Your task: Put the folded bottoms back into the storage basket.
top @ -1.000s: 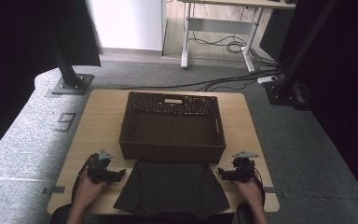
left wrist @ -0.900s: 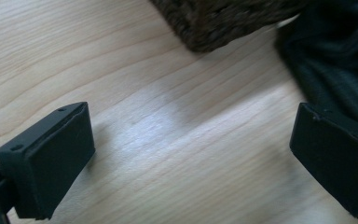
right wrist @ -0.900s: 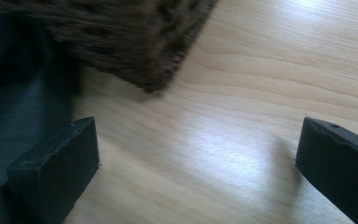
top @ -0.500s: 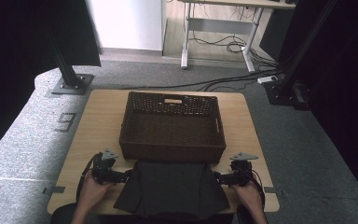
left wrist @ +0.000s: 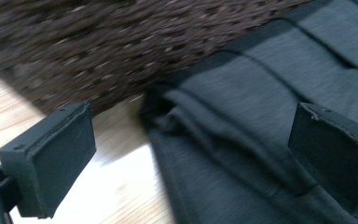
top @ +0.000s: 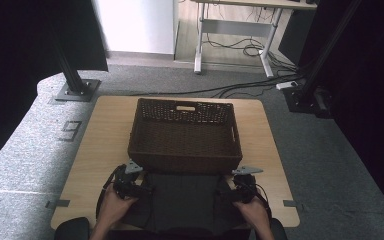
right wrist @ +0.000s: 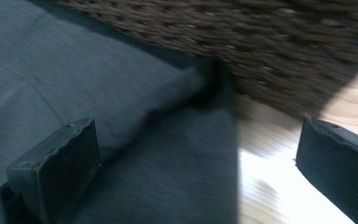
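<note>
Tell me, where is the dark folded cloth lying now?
In the high view, the dark folded cloth lies at the table's near edge, right before the wicker basket, between the left gripper and the right gripper.

Wooden table (top: 105, 135): wicker basket (top: 184, 137), dark folded garment (top: 182, 202) on top.

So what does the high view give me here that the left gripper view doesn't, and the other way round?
High view alone: the whole dark brown woven basket, its inside bare, both hands, and the right gripper at the right edge of the dark grey folded cloth.

Left gripper view alone: the left gripper with its jaws wide apart, straddling the cloth's rumpled left corner, one jaw over the light wooden table.

Both: cloth, basket wall, table.
</note>
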### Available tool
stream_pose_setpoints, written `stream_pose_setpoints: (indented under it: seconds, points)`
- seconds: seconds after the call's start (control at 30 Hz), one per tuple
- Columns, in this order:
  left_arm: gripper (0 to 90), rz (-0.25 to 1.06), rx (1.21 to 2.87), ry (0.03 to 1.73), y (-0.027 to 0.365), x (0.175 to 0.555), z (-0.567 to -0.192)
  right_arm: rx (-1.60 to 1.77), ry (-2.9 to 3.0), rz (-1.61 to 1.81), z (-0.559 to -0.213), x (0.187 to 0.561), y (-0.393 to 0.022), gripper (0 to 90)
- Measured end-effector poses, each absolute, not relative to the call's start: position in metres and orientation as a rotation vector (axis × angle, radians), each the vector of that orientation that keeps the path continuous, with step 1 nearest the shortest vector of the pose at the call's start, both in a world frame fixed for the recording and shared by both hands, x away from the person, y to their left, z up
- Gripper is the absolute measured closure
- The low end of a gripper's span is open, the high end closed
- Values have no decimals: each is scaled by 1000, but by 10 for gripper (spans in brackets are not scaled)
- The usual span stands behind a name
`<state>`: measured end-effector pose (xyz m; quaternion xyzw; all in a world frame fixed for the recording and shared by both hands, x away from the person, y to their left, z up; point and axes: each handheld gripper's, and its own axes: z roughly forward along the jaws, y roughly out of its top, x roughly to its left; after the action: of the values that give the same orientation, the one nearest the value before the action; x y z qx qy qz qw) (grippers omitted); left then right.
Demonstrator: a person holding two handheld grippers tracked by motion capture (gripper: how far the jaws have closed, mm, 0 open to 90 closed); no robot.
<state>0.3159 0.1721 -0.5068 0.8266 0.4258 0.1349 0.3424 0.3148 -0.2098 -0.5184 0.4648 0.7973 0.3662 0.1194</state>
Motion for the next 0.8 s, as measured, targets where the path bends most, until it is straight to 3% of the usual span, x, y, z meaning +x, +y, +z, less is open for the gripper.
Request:
stream_pose_setpoints:
  seconds: [0.5, 0.8]
  points:
    - [0, 350, 2199, 1172, 155, 320, -528, 1360, 2361, 1057, -535, 320, -178, 0]
    - [0, 216, 2138, 1233, 164, 325, -536, 1416, 2388, 1074, -543, 326, -181, 0]
